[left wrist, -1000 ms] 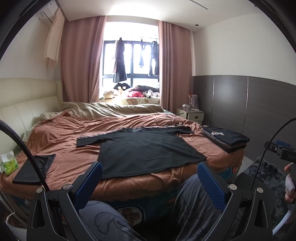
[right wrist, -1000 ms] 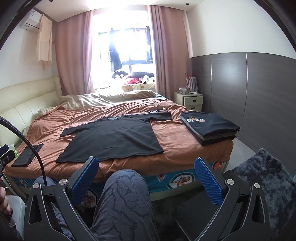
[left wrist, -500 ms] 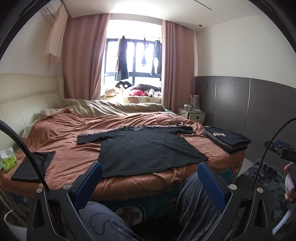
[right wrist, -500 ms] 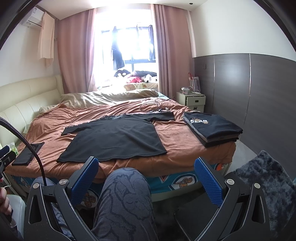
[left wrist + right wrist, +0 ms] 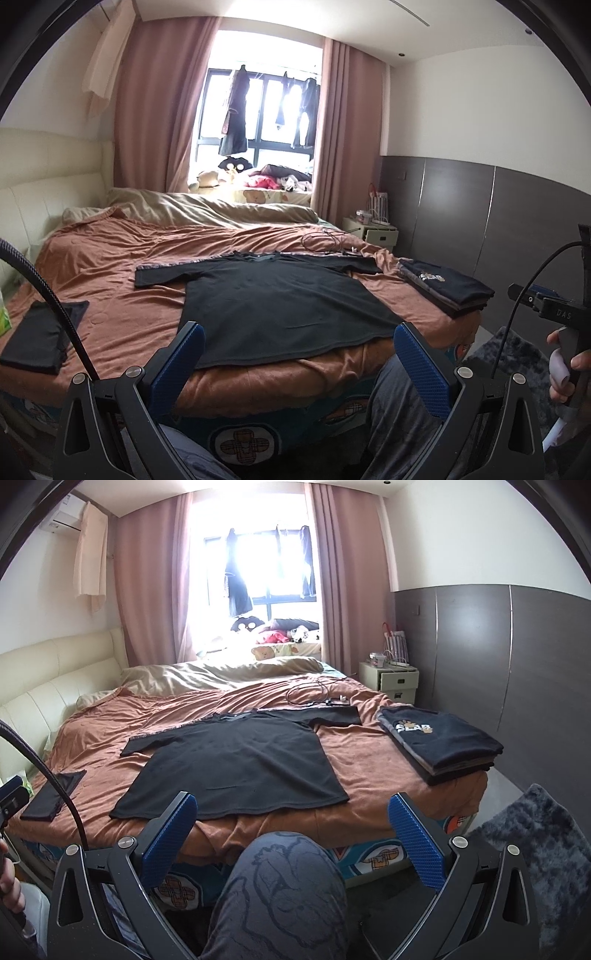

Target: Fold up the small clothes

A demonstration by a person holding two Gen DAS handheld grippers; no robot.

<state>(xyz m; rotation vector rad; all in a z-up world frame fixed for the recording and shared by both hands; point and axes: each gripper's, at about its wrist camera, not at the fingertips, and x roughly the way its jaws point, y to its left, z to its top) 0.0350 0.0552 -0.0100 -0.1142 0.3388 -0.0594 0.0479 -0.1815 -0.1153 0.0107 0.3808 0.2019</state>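
A bed [image 5: 110, 266] with a rust-brown cover fills the curtained room, and a black T-shirt [image 5: 280, 302] lies flat at its near edge. A folded stack [image 5: 439, 742] sits at the near right corner. Both the left tongs [image 5: 299, 354] and right tongs [image 5: 291, 823] gape apart, empty, short of the shirt's hem.

The bed [image 5: 369, 768] carries a spread black T-shirt [image 5: 236, 764], a folded stack [image 5: 443, 742], a dark folded piece [image 5: 51, 797].

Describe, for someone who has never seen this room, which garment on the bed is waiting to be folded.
Start at the bed with the rust-brown cover. In its middle lies a black T-shirt, spread flat with both sleeves out. Unlike the folded stack at the right edge and the small folded dark piece at the left, it is fully opened out.
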